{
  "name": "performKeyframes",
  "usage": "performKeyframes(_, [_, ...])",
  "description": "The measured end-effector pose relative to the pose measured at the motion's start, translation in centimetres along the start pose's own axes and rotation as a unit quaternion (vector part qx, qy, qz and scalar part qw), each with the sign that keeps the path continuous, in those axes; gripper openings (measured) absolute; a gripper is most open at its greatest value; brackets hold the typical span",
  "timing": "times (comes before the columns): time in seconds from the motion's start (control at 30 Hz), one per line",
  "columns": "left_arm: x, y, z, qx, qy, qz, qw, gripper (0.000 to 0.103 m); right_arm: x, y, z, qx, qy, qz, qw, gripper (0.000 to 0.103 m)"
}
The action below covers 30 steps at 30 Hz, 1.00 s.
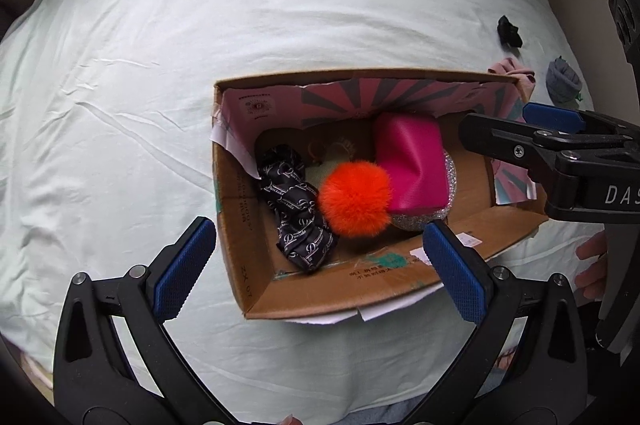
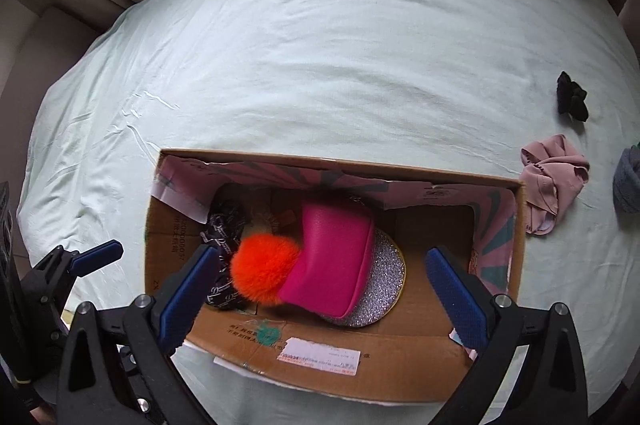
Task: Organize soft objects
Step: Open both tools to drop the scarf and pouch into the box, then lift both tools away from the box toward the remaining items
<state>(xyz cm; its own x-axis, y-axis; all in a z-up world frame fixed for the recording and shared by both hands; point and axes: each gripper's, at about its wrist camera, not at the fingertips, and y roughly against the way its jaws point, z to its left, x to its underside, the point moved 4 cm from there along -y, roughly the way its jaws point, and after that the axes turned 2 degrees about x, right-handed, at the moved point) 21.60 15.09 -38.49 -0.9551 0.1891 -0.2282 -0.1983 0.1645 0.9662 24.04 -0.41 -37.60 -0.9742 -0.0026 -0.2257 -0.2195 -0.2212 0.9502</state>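
On a pale green bedsheet (image 2: 320, 45), the left gripper (image 1: 320, 269) and right gripper (image 2: 320, 289) are held spread and empty above a cardboard box (image 2: 400, 377), in which a black scrunchie (image 1: 296, 213), orange pompom (image 1: 354, 199) and pink pouch (image 1: 412, 165) are packed. Further right, a pink cloth (image 2: 552, 181) is left outside.

Orange pom-pom (image 1: 355, 199), magenta pouch (image 1: 412, 165), possibly silver-glitter disc (image 2: 380, 285).
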Motion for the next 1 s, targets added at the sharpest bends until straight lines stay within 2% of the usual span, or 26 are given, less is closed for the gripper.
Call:
performKeyframes(0.2, [1.1, 3.8, -0.1, -0.013, 0.001, -0.027, 0.9996, 0.103, 1.0, 3.4, 0.8, 0.005, 0.005, -0.026, 1.0, 0.103])
performKeyframes(0.3, [1.9, 5.8, -0.3, -0.022, 0.002, -0.039, 0.999, 0.103, 1.8, 5.7, 1.2, 0.021, 0.014, -0.052, 0.998, 0.103])
performKeyframes(0.57, [3.9, 12.9, -0.8, -0.03, 0.007, -0.102, 0.9943, 0.103, 4.4, 12.5, 2.2, 0.038, 0.01, -0.116, 0.992, 0.103])
performKeyframes(0.83, [5.8, 19.7, -2.4, -0.028, 0.008, -0.168, 0.9854, 0.103, 7.9, 19.9, 2.6, 0.069, 0.015, -0.181, 0.981, 0.103])
performKeyframes(1.0, [6.7, 22.0, -3.8, -0.027, 0.003, -0.197, 0.9799, 0.103, 10.4, 24.2, 0.9, 0.097, -0.005, -0.227, 0.969, 0.103])
